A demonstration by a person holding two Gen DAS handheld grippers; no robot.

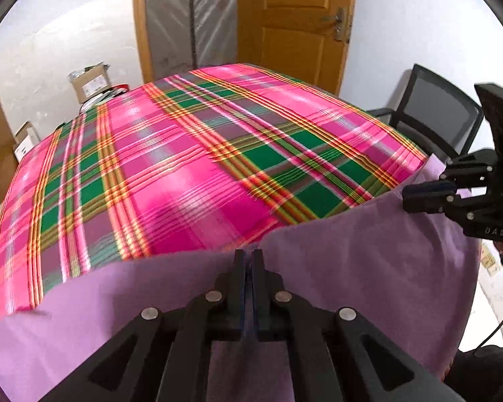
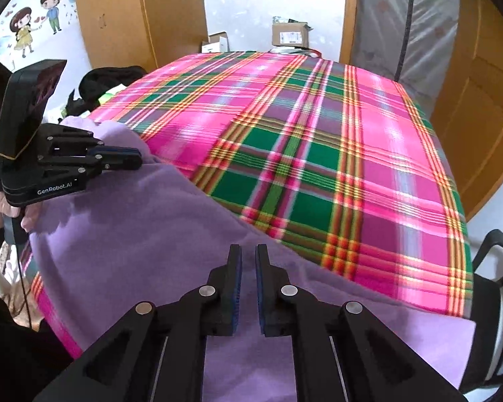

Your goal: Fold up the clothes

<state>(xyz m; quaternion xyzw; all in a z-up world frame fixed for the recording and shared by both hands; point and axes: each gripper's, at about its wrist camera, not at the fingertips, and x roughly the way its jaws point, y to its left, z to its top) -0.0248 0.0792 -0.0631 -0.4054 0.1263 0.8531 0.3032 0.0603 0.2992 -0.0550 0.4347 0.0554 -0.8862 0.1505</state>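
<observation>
Purple garment, one piece, spread flat on desk under plaid cloth. Left wrist view: left tongs pressed together at garment's far edge, cloth apparently pinched between pads, fold hidden by jaws. Garment edge runs sideways, from left tongs out to right tongs at far right on same edge. Long axis across, tong to tong. Bare plaid ahead of both.

Right wrist view: right tongs parted a narrow gap, purple fabric showing through, pads not pressing it. Left tongs well off to left, closed, tips at garment's edge. Garment directly beneath and behind right tongs, so both equally near; only left gripping. Counted: one garment, one plaid cloth, two tongs, one chair right of desk, dark clothes heap far left.
</observation>
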